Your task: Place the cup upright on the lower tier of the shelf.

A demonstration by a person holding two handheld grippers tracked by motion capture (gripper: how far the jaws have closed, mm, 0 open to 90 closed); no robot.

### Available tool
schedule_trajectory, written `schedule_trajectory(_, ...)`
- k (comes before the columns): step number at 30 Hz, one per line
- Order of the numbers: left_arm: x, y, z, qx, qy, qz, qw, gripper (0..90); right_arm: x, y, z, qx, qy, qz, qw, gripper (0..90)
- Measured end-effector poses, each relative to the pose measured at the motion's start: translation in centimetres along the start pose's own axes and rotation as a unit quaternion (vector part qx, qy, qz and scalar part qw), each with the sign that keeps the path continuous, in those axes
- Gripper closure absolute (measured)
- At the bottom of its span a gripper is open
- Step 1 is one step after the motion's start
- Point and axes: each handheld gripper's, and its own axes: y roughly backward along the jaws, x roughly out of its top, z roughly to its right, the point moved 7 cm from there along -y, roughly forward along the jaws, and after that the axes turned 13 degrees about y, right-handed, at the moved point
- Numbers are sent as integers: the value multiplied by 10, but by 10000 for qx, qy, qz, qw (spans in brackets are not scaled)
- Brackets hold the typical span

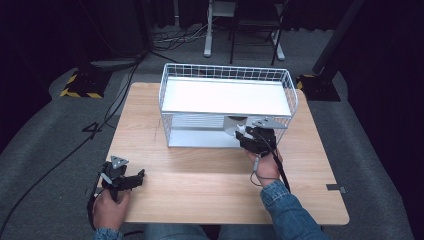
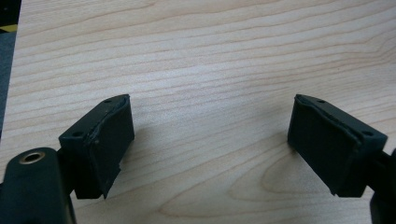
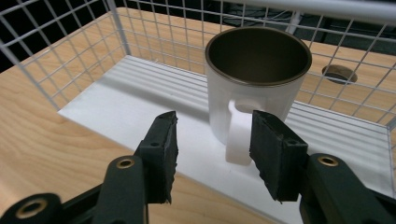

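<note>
Seemingly midway, the white mug (image 3: pixel 254 88) stands on the wire rack's (image 1: pixel 226 95) lower shelf, ungrasped, right gripper (image 3: pixel 212 144) part-open near its handle, left gripper (image 2: pixel 210 140) wide over bare table (image 2: pixel 201 56).

A light wooden desk (image 1: pixel 200 185) stands on a grey carpet floor (image 1: pixel 45 130). Black cables (image 1: pixel 65 155) run across the floor. 2 yellow and black striped bases (image 1: pixel 80 86) sit behind the desk.
</note>
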Motion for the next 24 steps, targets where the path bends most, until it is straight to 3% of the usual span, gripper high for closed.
schedule_trajectory(10, -1, 1, 1, -34, -40, 6, 10000, 149, -7, 38, 3, 253, 15, 20, 9997, 457)
schedule_trajectory(24, -1, 1, 1, -37, -42, 8, 10000, 149, -43, 80, 35, 327, -387, -48, 9987, 347)
